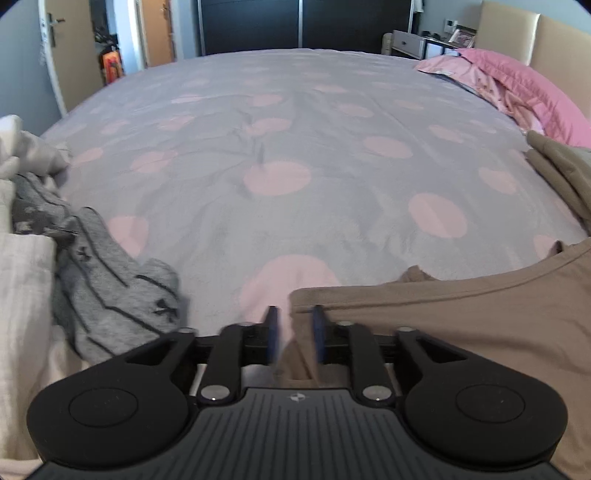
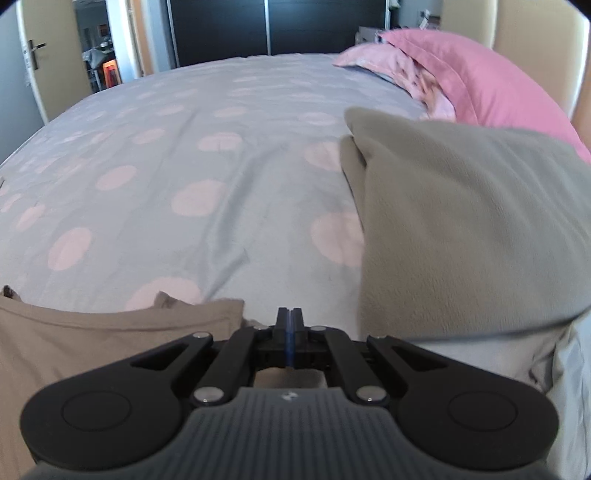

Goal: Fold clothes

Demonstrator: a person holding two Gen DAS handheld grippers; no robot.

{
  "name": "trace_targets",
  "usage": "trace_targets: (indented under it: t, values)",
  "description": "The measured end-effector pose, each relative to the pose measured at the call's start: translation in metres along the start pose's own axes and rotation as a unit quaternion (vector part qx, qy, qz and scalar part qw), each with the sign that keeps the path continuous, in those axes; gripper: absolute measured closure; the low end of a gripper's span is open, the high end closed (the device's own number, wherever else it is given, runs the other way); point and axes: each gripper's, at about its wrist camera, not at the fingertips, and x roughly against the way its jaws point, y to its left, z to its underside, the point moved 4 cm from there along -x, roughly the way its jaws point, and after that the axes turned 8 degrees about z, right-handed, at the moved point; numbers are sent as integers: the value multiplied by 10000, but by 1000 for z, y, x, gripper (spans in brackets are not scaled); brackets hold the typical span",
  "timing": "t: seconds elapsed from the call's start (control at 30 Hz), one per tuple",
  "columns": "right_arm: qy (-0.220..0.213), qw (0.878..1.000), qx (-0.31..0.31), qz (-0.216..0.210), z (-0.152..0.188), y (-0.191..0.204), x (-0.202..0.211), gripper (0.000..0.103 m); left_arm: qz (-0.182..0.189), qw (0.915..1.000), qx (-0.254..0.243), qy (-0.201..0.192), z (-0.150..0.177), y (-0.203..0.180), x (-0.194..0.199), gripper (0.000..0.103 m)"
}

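Left gripper: jaws parted, a corner of the tan shirt between the pads, not pressed. Right gripper: jaws closed, nothing visibly between them, beside the shirt's other edge. The shirt lies flat at the near edge of the dotted bedspread. Grey garment left; folded olive stack right; pink pillows beyond.

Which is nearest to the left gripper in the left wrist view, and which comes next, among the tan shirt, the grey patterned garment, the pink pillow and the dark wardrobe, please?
From the left gripper, nearest first:
1. Tan shirt: its corner lies between the fingers, spreading right.
2. Grey patterned garment: just left, on the bed's near edge.
3. Pink pillow: far right, by the headboard.
4. Dark wardrobe: beyond the bed, against the far wall.
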Motion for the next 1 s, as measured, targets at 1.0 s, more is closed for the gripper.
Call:
trace_targets:
  t: [1.0]
  values:
    - [-27, 9999, 105, 52, -5, 21, -8, 101, 113, 9991, 266, 313, -1, -8, -14, 97]
